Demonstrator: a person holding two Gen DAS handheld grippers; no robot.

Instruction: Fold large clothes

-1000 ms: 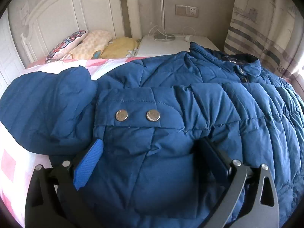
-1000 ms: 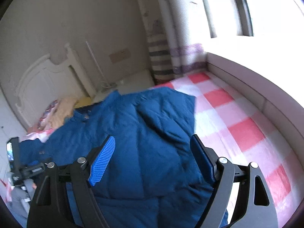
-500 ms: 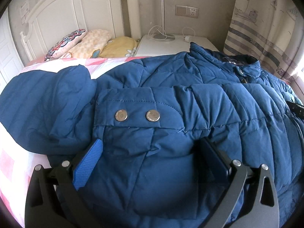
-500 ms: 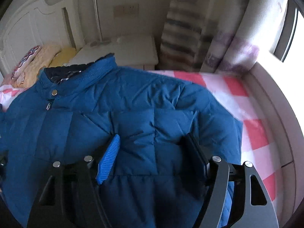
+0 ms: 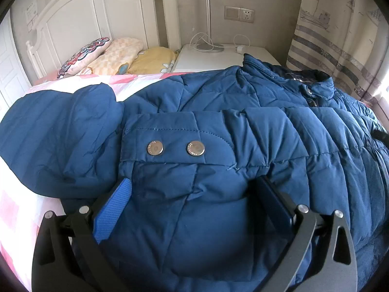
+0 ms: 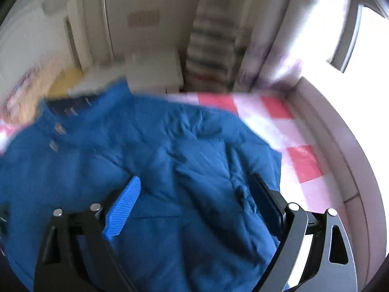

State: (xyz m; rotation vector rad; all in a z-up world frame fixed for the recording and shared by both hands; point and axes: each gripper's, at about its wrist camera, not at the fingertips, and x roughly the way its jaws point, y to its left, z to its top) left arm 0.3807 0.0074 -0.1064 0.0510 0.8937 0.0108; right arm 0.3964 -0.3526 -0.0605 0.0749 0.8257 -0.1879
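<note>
A large blue puffer jacket (image 5: pixel 218 112) lies spread on the bed, collar toward the nightstand. Its left sleeve is folded across the body, the cuff with two metal snaps (image 5: pixel 175 148) just ahead of my left gripper (image 5: pixel 194 185). The left gripper is open, its fingers wide apart and pressed down on the sleeve, which bulges up between them. In the blurred right wrist view the jacket (image 6: pixel 145 150) fills the frame. My right gripper (image 6: pixel 197 182) is open, low over the jacket's right side; contact cannot be told.
The bed has a pink and white checked sheet (image 6: pixel 299 150). Pillows (image 5: pixel 114 56) lie against the white headboard (image 5: pixel 97 12). A white nightstand (image 5: pixel 218 56) with a lamp base and cables stands beyond the collar. A striped curtain (image 5: pixel 340 36) and a window ledge (image 6: pixel 340 146) are at the right.
The left gripper has stayed still on the folded sleeve. The right gripper swung round over the jacket's right side and is still moving, blurring its view; both stayed open.
</note>
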